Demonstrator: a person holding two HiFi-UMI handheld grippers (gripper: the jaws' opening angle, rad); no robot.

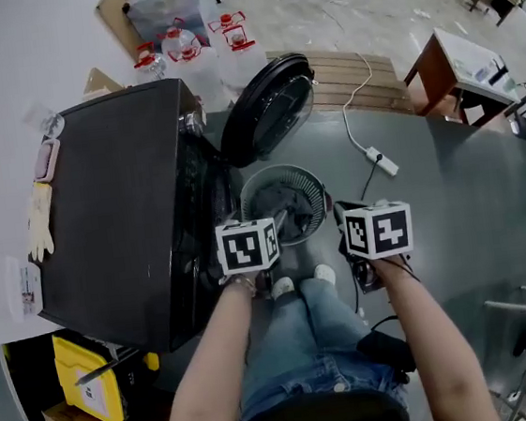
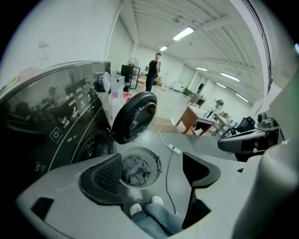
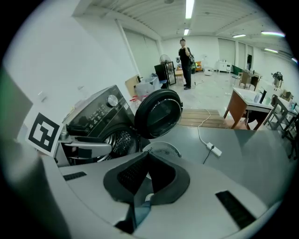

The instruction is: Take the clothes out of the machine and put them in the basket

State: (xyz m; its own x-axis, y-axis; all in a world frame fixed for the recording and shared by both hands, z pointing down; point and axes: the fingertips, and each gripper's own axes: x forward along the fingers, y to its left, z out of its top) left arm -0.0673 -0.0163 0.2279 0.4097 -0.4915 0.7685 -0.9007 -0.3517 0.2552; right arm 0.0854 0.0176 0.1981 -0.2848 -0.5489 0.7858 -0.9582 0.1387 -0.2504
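The black washing machine [image 1: 111, 203] stands at the left with its round door [image 1: 269, 110] swung open; the drum [image 3: 114, 140] shows perforated metal, and I see no clothes in it. On the floor before it sits the round grey basket [image 1: 312, 185], holding dark grey clothes [image 2: 135, 170]. Above the basket's near rim my left gripper [image 2: 149, 175] is open, with nothing between its pads. Beside it my right gripper [image 3: 148, 175] is shut, pads pressed together and holding nothing.
A white power strip [image 1: 380, 160] and its cable lie on the grey floor right of the basket. Water bottles [image 1: 193, 48] and a wooden pallet [image 1: 352, 77] lie behind the door. A desk [image 1: 459, 69] stands far right. A person [image 3: 186, 56] stands far off.
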